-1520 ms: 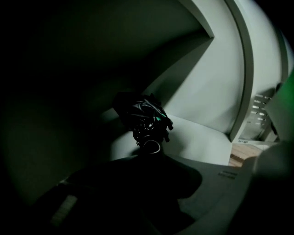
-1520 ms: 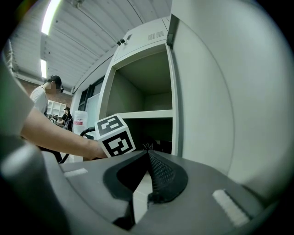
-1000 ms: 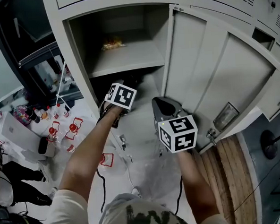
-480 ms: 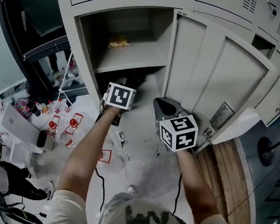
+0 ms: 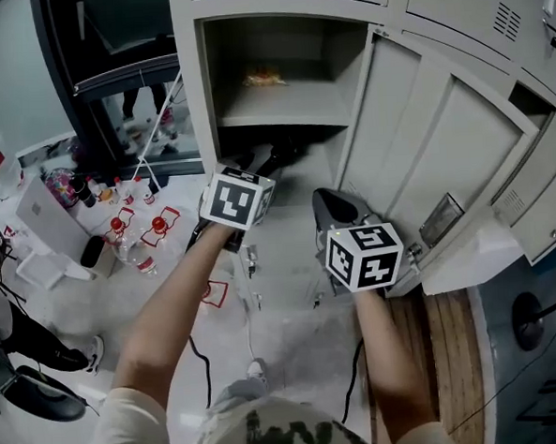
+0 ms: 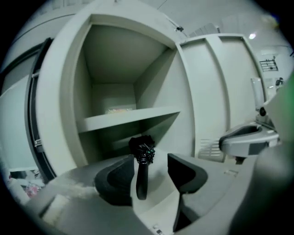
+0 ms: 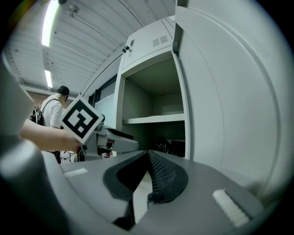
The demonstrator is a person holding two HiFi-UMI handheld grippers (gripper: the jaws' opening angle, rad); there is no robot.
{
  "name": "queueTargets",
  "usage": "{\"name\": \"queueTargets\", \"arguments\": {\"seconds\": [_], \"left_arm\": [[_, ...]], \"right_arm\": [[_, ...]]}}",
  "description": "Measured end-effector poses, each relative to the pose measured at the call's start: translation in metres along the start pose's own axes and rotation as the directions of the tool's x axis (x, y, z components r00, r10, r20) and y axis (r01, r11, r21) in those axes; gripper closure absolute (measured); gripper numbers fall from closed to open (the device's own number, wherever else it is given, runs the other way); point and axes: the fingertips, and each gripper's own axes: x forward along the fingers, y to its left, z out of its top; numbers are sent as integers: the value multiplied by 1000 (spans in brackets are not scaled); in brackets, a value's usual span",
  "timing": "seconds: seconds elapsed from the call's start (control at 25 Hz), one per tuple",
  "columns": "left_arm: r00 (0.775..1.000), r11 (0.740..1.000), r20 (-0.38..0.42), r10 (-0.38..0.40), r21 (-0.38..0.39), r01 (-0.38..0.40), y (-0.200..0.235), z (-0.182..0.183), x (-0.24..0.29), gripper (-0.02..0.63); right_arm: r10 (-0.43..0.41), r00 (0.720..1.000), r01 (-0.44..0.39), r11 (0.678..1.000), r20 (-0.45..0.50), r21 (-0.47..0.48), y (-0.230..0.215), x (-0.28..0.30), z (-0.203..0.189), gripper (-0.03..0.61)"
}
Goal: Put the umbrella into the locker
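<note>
Left gripper [image 6: 150, 170]: jaws stand apart. The umbrella [image 6: 141, 181] runs between them, its black handle close against the left-hand jaw with a clear gap to the other. Whether handle and jaw actually touch cannot be made out. The folded canopy end points into the locker [image 6: 69, 92], in the dark lower compartment under the shelf [image 6: 128, 119].

From the head view, the marker cube covers this gripper's jaws. Only a dark shape of the umbrella [image 5: 279, 155] shows in the shadow below the shelf, and its far end is lost there.

Right gripper [image 7: 148, 156]: jaws closed tip to tip, nothing between them. It is held just outside the locker, beside the open door [image 5: 423, 132], which swings out to the locker's right.

A small yellowish packet [image 5: 264, 76] lies on the shelf, too blurred to identify.

Left of the locker, red-capped bottles [image 5: 119, 231] stand on the floor. A person [image 7: 53, 110] stands on that side too, partly cut off by the left gripper's cube.
</note>
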Motion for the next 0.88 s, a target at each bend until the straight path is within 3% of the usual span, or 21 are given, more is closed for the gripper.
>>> {"name": "queueTargets", "arguments": {"seconds": [0.44, 0.6, 0.88], "left_arm": [[985, 993, 140, 96, -78, -86, 4, -5, -91, 465], [979, 988, 169, 114, -126, -93, -1, -15, -112, 503], [966, 981, 198, 165, -131, -141, -8, -25, -136, 604]], "right_arm": [[39, 999, -39, 999, 29, 4, 20, -23, 16, 580], [48, 998, -48, 999, 28, -5, 25, -33, 17, 580], [51, 998, -51, 999, 30, -18, 31, -43, 20, 581]]}}
